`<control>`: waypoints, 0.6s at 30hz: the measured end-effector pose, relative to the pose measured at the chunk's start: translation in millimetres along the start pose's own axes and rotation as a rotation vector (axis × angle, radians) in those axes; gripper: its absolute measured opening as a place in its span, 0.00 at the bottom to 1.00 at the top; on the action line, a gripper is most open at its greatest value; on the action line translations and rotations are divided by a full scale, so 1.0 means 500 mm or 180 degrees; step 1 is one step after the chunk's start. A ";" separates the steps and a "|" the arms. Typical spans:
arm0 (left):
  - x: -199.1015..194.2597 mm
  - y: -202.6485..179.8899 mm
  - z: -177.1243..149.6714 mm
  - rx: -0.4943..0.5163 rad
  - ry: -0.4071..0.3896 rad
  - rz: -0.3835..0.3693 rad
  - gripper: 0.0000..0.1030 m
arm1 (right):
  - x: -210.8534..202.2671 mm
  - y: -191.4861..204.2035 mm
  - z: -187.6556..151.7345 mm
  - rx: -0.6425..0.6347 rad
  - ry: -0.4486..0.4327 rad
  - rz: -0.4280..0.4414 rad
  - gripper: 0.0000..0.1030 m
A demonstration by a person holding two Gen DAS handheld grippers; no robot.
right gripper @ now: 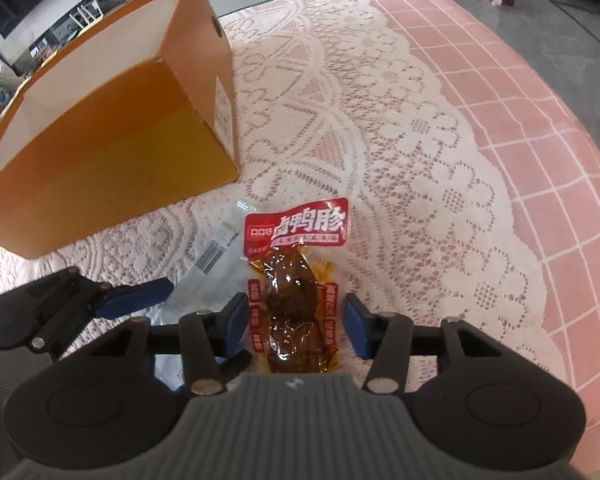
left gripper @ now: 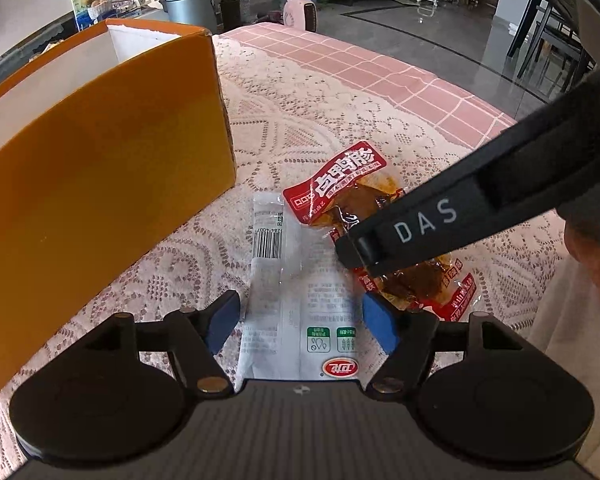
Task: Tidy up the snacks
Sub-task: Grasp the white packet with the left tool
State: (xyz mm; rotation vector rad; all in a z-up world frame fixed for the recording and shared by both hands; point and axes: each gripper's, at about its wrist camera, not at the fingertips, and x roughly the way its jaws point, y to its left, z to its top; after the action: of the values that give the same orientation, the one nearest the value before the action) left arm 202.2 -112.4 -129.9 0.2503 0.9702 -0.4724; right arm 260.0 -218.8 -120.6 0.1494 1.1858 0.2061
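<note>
A white snack packet lies flat on the lace tablecloth, between the blue pads of my open left gripper. A red packet of braised meat lies beside it to the right, partly over its edge, and also shows in the left wrist view. My right gripper is open and straddles the red packet's near half, pads apart from its sides. In the left wrist view the right gripper's black body lies across the red packet. An open orange cardboard box stands to the left, also in the right wrist view.
The table has a white lace cloth over a pink checked cloth, with its edge at the far right. Beyond it on the floor stand a grey bin, a pink heater, a plant and dark chairs.
</note>
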 end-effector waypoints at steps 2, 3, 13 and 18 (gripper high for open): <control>-0.002 -0.001 -0.001 0.0011 0.0008 0.0007 0.80 | -0.002 -0.001 -0.001 0.0015 -0.0035 -0.0056 0.39; -0.004 -0.002 -0.002 0.0013 0.0013 0.0011 0.80 | -0.004 -0.005 0.000 0.0057 -0.0049 -0.0042 0.39; -0.011 -0.011 -0.004 -0.0063 -0.0011 0.0093 0.56 | -0.037 -0.016 -0.005 0.0191 -0.0360 -0.0017 0.38; -0.024 -0.011 -0.009 -0.0149 -0.0011 0.0191 0.54 | -0.051 -0.023 -0.007 0.0277 -0.0482 0.0018 0.38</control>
State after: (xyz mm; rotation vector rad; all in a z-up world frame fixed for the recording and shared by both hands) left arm 190.5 -112.2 -122.5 0.2355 0.9667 -0.3947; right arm 248.5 -236.0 -101.7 0.2406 1.0441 0.1453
